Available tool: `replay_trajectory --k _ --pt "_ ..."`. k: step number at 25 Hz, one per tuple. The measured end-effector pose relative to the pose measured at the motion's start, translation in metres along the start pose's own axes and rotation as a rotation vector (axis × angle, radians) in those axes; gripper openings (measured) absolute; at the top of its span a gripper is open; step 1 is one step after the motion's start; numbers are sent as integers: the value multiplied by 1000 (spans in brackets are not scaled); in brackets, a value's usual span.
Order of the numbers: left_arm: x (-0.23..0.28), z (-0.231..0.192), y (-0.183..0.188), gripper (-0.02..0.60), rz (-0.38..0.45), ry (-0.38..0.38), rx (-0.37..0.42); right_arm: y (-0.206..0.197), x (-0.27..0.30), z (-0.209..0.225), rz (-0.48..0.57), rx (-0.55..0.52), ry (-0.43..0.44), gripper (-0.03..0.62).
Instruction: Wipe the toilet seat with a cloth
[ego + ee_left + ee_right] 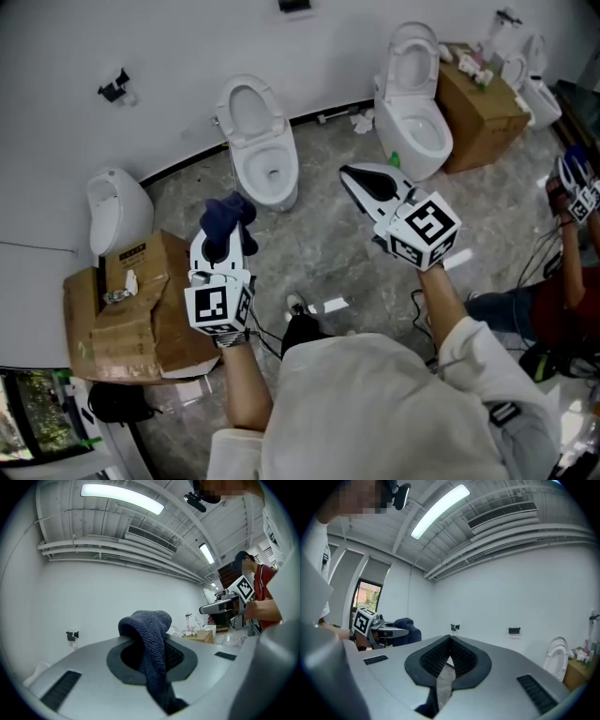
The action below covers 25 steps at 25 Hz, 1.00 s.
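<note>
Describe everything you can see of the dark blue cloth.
The cloth is dark blue with a knitted, ribbed-looking weave, soft and bunched. The left hand-held gripper is shut on it: one rounded bulge rises above the jaws, and a fold trails back down the seam between them. It is held in the air, short of the middle toilet, touching only the gripper. Whether it is dry or damp cannot be told.

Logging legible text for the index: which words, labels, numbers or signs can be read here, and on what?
No text can be read.
Label on the cardboard box: print too small and blurred.
Left marker cube and right marker cube: square patterns only, no letters.
</note>
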State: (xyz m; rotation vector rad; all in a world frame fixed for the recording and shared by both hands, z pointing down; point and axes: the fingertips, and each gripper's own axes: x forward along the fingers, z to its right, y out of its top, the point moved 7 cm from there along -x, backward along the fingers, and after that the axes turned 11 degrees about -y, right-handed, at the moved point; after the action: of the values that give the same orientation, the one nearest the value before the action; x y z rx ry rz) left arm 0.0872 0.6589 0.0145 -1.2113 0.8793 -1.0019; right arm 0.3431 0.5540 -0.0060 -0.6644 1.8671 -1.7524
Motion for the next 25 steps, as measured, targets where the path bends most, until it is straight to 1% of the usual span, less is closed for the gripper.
replay_trajectory --k 4,8,19,25 --pt "19 -12 -7 35 3 -9 -7 -4 16 11 -1 2 -5 28" --pt "41 -37 -17 35 4 -20 -15 -6 46 19 -3 -6 -10 28" --pt "140 -159 -43 35 3 -81 -21 -9 176 58 29 18 -86 28" --pt "186 -219 -55 35 -2 -120 -32 -15 241 66 9 25 -115 28"
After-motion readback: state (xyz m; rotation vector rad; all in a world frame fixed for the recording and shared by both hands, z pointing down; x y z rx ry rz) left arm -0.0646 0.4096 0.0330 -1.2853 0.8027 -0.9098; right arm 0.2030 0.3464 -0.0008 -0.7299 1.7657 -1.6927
